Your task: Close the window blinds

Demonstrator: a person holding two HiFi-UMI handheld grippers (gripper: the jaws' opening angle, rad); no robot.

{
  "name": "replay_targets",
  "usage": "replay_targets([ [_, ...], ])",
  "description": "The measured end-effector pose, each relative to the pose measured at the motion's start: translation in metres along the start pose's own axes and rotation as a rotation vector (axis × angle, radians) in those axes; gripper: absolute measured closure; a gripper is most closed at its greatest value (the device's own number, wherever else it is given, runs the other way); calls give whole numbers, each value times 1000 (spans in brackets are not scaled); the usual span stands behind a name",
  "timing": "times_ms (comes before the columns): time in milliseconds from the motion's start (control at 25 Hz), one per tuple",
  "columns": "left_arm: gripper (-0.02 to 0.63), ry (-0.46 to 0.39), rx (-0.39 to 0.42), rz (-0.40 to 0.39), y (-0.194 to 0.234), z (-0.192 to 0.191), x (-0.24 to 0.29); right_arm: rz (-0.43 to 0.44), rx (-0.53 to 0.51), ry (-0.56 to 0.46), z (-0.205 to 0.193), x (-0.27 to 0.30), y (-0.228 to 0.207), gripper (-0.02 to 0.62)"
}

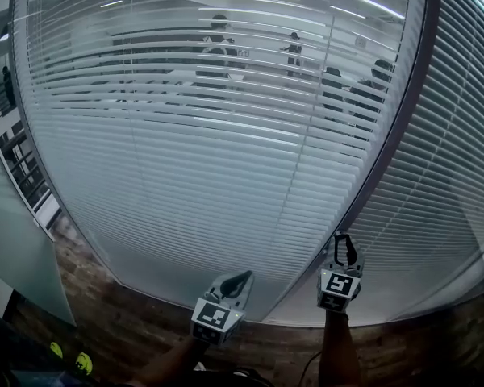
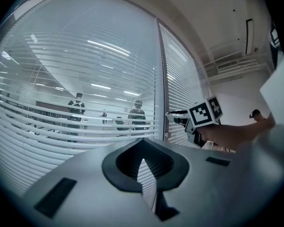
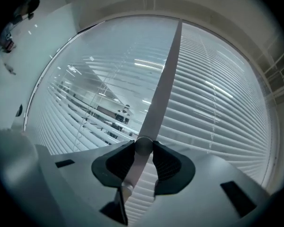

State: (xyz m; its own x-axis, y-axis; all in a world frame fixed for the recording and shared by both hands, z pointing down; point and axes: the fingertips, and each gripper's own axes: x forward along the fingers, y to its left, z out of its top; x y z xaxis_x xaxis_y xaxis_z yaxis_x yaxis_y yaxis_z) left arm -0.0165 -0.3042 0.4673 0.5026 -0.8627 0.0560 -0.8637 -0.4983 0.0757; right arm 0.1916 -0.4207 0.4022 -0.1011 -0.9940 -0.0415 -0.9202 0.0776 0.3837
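White slatted blinds (image 1: 210, 135) cover the big window in front of me. Their slats are tilted partly open, so a room shows through. A second blind (image 1: 444, 192) hangs on the pane to the right, past a dark post (image 1: 403, 95). My right gripper (image 3: 143, 148) is shut on the thin pale tilt wand (image 3: 163, 84), which runs up between the pads and on along the post. In the head view this gripper (image 1: 346, 250) sits at the foot of the post. My left gripper (image 1: 235, 281) hangs lower left, away from the blinds, shut (image 2: 144, 162) on nothing.
Several people (image 1: 218, 51) stand or sit in the room behind the glass. Dark wood floor (image 1: 121, 321) runs below the window. A glass partition (image 1: 16, 248) stands at the left. My shoes (image 1: 81, 364) show at the bottom left.
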Motion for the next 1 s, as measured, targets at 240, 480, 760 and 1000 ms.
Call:
replay_targets([
  [240, 606, 10, 19, -13, -3, -7, -6, 30, -272, 21, -1, -3, 9, 476],
  [480, 606, 4, 35, -18, -6, -6, -2, 21, -605, 51, -2, 2, 12, 476],
  [760, 606, 9, 42, -64, -20, -14, -4, -1, -1000, 79, -11, -1, 20, 476],
  [1000, 606, -11, 114, -58, -24, -4, -9, -24, -1075, 110, -10, -1, 18, 476],
])
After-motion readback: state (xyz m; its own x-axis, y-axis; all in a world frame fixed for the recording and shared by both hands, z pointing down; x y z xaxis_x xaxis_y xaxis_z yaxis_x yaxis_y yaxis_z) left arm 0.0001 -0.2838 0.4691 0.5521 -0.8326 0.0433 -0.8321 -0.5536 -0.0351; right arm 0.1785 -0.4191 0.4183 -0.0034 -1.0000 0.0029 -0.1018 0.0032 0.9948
